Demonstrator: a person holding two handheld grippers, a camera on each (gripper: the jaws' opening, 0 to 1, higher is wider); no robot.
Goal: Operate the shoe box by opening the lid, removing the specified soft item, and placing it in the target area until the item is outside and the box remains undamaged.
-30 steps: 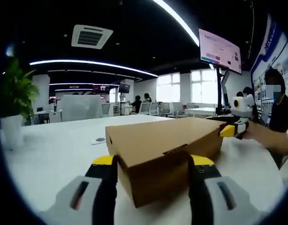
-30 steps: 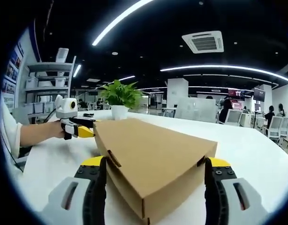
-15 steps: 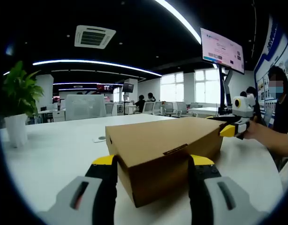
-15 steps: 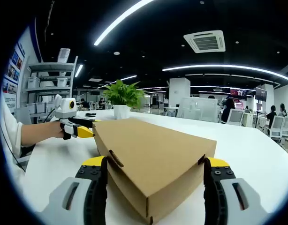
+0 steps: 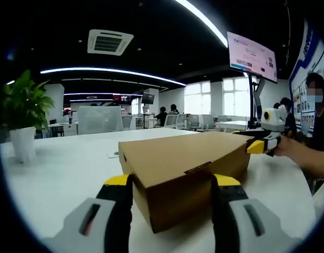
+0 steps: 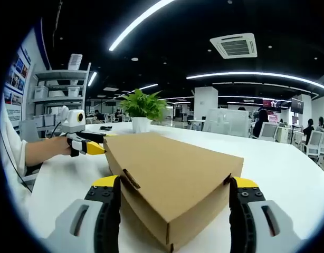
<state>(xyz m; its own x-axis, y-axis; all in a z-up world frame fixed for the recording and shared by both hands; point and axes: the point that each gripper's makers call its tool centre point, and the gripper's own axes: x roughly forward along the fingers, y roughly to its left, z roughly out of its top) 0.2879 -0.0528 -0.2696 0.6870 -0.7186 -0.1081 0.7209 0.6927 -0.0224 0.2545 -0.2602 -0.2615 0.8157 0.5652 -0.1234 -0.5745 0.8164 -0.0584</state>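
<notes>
The left gripper [image 5: 171, 182] has its jaws spread wide, one on each side of the end of the shoe box [image 5: 186, 163], yellow tips against the cardboard walls. The right gripper [image 6: 172, 184] straddles the opposite end likewise, jaws apart and level. In the right gripper view a hand [image 6: 46, 150] with a white sleeve holds the left gripper near the desk [image 6: 288, 168] edge.

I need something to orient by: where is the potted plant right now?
The potted plant stands on the white table beyond the shoe box, upper left of centre in the right gripper view; in the left gripper view it sits at the far left edge.
</notes>
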